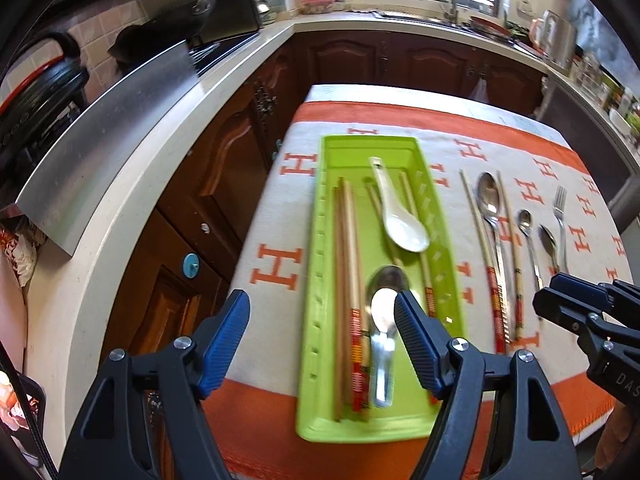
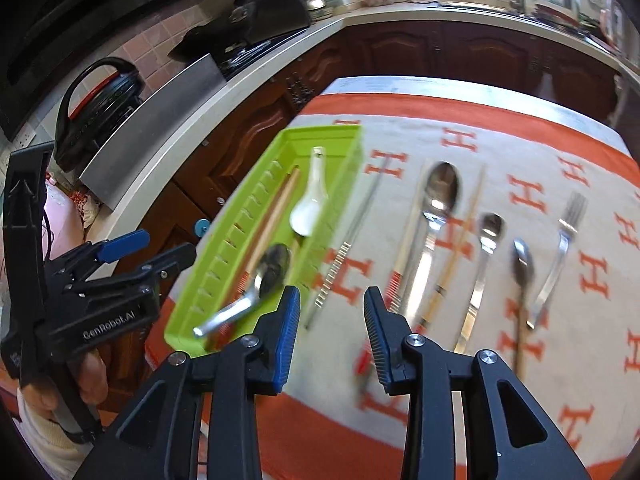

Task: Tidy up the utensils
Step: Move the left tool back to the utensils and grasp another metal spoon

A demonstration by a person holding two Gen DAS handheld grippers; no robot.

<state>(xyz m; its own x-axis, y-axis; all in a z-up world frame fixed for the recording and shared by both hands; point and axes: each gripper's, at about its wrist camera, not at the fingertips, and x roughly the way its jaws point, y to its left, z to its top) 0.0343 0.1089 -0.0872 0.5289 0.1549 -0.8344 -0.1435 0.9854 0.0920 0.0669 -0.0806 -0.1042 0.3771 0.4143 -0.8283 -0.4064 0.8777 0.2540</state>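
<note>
A green tray (image 1: 320,240) (image 2: 224,240) lies on the white and orange cloth. It holds chopsticks (image 1: 348,264), a white ceramic spoon (image 1: 400,216) (image 2: 310,204) and a metal spoon (image 1: 384,320) (image 2: 256,284). My left gripper (image 1: 322,320) is open and empty above the tray's near end. To the right of the tray lie a large metal spoon (image 1: 492,208) (image 2: 436,208), chopsticks (image 1: 480,248), two small spoons (image 2: 486,256) and a fork (image 1: 560,220) (image 2: 560,252). My right gripper (image 2: 332,320) is open and empty above the cloth just right of the tray.
The table (image 1: 440,120) stands close to a kitchen counter (image 1: 120,200) on the left with a steel panel and a black cooker (image 2: 96,108). Wooden cabinets (image 1: 400,60) and a sink counter run behind. The right gripper's body shows at the left wrist view's right edge (image 1: 592,312).
</note>
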